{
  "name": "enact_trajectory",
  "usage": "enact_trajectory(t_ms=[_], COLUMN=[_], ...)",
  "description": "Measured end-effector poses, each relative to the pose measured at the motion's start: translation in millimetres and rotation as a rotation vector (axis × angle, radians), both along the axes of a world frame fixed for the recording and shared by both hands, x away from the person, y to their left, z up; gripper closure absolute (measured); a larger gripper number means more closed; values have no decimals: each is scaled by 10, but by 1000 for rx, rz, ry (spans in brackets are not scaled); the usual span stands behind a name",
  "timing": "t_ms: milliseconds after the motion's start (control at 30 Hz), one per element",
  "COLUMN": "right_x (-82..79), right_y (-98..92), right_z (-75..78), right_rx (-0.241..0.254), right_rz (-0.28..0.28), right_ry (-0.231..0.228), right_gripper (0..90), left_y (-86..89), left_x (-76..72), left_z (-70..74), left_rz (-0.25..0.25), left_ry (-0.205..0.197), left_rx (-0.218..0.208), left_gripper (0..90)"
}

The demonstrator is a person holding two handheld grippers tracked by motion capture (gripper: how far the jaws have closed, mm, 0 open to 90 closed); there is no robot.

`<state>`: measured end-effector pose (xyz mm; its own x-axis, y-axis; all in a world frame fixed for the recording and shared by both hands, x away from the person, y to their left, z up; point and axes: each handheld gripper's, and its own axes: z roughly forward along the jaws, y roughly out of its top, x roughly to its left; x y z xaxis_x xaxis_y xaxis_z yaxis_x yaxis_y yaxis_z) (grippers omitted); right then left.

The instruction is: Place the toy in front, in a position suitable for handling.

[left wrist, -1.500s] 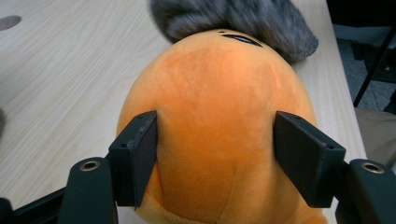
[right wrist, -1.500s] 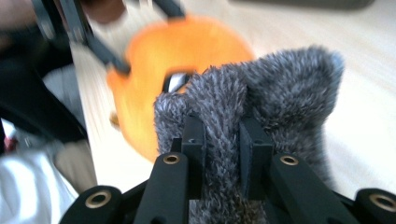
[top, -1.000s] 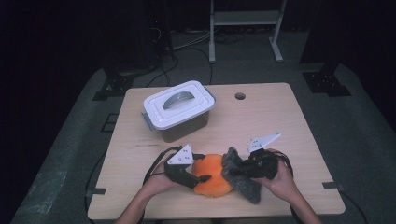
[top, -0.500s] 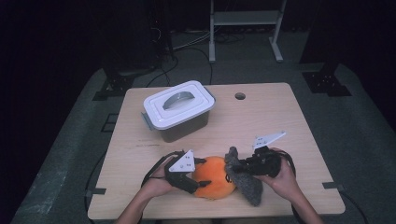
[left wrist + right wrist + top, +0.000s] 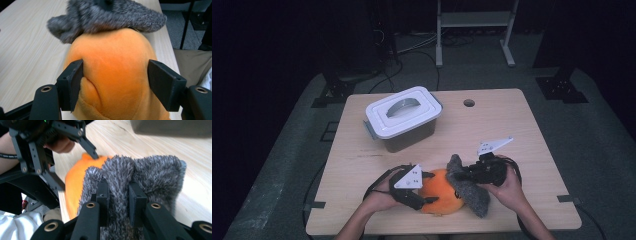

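high view: orange plush toy (image 5: 441, 196) near table's (image 5: 512, 125) front edge; left gripper (image 5: 428, 189) on its left, right gripper (image 5: 462, 176) on its right.
left gripper view: jaws clamped on toy's sides; grey fuzzy cloth (image 5: 107, 17) draped on far end.
right gripper view: jaws pinched on a cloth fold, toy lies beyond, toward left gripper (image 5: 93, 152).

A light wooden table (image 5: 522, 150) stands on a grey floor mat (image 5: 602, 135), with a small round hole (image 5: 469, 102) near its far edge. On the far left part of the tabletop sits a translucent storage box (image 5: 404, 135), closed with a white lid (image 5: 402, 111) that has a recessed handle. Beyond the table, in the dark, a white metal frame (image 5: 474, 25) stands on the floor, and black cables (image 5: 412, 60) trail across the mat toward it.
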<state>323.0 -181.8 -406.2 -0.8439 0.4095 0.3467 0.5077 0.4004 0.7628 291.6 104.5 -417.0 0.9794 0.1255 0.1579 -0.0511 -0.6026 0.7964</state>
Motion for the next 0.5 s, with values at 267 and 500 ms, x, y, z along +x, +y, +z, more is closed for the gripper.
enact_trajectory(t_ms=[267,500], right_x=[38,11], right_y=[-214,-228], right_z=[-178,-140], right_rx=[-21,-35], right_rz=[-26,-35], right_ry=[78,58], right_gripper=[729,737], left_y=[183,260], left_x=[182,280], left_z=[-87,-128], left_rz=[104,162], left_ry=[96,152], left_rx=[-27,-45], left_gripper=[300,287])
